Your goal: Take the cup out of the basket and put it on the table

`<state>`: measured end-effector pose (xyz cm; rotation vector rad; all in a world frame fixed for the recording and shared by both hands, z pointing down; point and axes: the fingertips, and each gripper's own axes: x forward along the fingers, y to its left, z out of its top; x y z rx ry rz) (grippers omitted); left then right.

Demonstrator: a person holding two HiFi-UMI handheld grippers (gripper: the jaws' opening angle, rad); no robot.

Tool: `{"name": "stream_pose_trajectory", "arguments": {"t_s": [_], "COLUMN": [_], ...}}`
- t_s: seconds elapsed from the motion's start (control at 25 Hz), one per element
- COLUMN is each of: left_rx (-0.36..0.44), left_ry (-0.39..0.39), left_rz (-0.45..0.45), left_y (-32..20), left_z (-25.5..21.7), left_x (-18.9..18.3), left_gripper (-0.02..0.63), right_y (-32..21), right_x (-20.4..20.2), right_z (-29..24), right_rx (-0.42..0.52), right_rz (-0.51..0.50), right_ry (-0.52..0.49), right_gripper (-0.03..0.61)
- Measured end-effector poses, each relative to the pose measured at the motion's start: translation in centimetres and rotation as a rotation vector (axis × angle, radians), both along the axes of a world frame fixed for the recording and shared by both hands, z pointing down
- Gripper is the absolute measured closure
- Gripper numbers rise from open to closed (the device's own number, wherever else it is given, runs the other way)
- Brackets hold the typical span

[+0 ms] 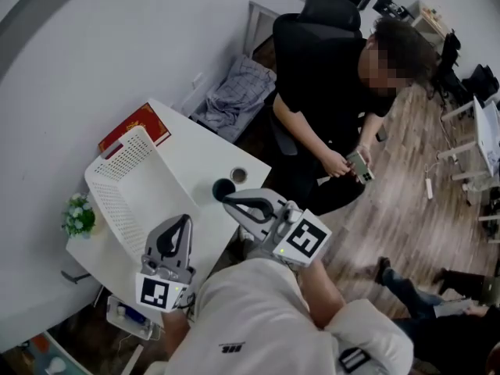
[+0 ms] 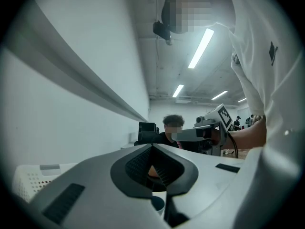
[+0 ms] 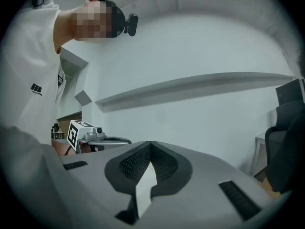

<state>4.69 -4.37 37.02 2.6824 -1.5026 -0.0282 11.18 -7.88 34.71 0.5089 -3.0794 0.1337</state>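
A dark round cup [image 1: 223, 187] stands on the white table [image 1: 195, 151], just right of the white perforated basket [image 1: 117, 162], which looks empty. My right gripper [image 1: 227, 199] is shut, its tips right beside the cup, holding nothing. My left gripper [image 1: 184, 219] hovers over the basket's near corner, also shut and empty. In the left gripper view the jaws [image 2: 152, 148] meet, and the cup's rim [image 2: 156, 204] shows through the gap below them, with the basket [image 2: 33, 178] at the left. The right gripper view shows only its closed jaws [image 3: 151, 143] against a white wall.
A small round container [image 1: 239, 175] sits near the table's right edge. A red book [image 1: 134, 126] lies behind the basket and a small plant [image 1: 78, 216] stands left of it. A seated person in black [image 1: 328, 84] holds a phone close by. Grey cloth [image 1: 230, 96] lies beyond the table.
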Motion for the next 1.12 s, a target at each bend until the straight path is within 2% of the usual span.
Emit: {"name": "stream_pose_trajectory", "arguments": {"t_s": [0.2, 0.4, 0.88, 1.12], "left_rx": [0.038, 0.034, 0.016, 0.051], "left_ry": [-0.007, -0.028, -0.039, -0.04], "left_rz": [-0.022, -0.034, -0.034, -0.028], "left_y": [-0.2, -0.1, 0.3, -0.3], "left_z": [-1.2, -1.2, -1.2, -1.6], "left_x": [1.6, 2.6, 3.5, 3.4], "left_gripper": [0.604, 0.604, 0.604, 0.604], "right_y": [0.2, 0.2, 1.2, 0.8], "right_x": [1.2, 1.9, 2.5, 2.3], "right_z": [0.6, 1.4, 2.5, 2.4], "right_rx": [0.008, 0.024, 0.038, 0.044], "right_rz": [-0.058, -0.088, -0.113, -0.117], "right_ry": [-0.001, 0.035, 0.083, 0.093], "right_gripper": [0.566, 0.566, 0.566, 0.566]}}
